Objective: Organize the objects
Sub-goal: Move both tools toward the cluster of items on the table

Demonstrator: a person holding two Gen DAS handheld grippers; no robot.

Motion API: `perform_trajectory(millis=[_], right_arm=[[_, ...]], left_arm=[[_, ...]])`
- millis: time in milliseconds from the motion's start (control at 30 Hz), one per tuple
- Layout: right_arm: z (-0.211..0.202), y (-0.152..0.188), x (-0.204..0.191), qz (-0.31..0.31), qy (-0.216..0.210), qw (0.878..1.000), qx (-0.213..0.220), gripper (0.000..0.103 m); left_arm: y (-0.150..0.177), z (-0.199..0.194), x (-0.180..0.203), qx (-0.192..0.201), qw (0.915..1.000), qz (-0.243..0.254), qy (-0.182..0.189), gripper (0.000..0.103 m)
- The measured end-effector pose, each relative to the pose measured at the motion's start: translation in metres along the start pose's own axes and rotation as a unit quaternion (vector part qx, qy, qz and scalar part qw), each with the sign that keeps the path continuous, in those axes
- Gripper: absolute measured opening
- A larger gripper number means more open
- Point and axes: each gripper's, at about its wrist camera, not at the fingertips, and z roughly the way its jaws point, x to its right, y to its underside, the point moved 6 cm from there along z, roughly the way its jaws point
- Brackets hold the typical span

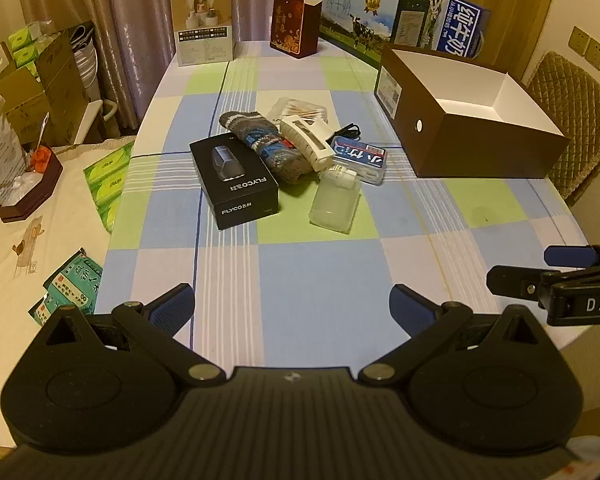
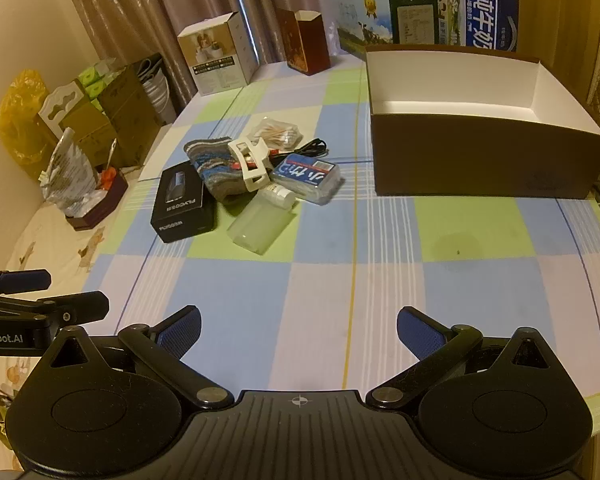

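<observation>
A small pile lies mid-table: a black FLYCO box [image 1: 236,184] [image 2: 182,202], a striped knit sock [image 1: 266,146] [image 2: 216,168], a white hair claw [image 1: 306,142] [image 2: 250,164], a blue-labelled clear case [image 1: 360,158] [image 2: 306,178], a frosted plastic bottle [image 1: 334,200] [image 2: 260,224], a bag of cotton swabs [image 1: 300,110] [image 2: 278,132] and a black cable [image 1: 350,131] [image 2: 312,147]. An open brown box [image 1: 480,136] [image 2: 488,164] with a white, empty inside stands to the right. My left gripper [image 1: 292,310] and right gripper [image 2: 298,330] hover open over the near table edge, well short of the pile.
Along the far edge stand a white carton [image 1: 204,24], a dark red box [image 1: 294,22] and milk cartons [image 1: 384,16]. Left of the table is a cream-covered surface with green tissue packs [image 1: 106,184] and a tray [image 1: 28,192]. A quilted chair [image 1: 576,120] is at right.
</observation>
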Motion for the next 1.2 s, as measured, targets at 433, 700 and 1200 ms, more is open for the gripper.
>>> perform_trajectory(millis=[433, 700, 1200], right_arm=[[0.01, -0.016, 0.013, -0.01, -0.007, 1.0, -0.008, 0.101], [0.023, -0.031, 0.026, -0.02, -0.018, 0.999, -0.018, 0.101], [0.053, -0.058, 0.055, -0.064, -0.054, 0.996, -0.036, 0.101]], left_arm=[[-0.014, 0.015, 0.009, -0.009, 0.9999, -0.012, -0.007, 0.102], [-0.025, 0.027, 0.017, -0.016, 0.9994, -0.024, -0.018, 0.102], [-0.041, 0.052, 0.039, -0.034, 0.9959, -0.06, -0.058, 0.102]])
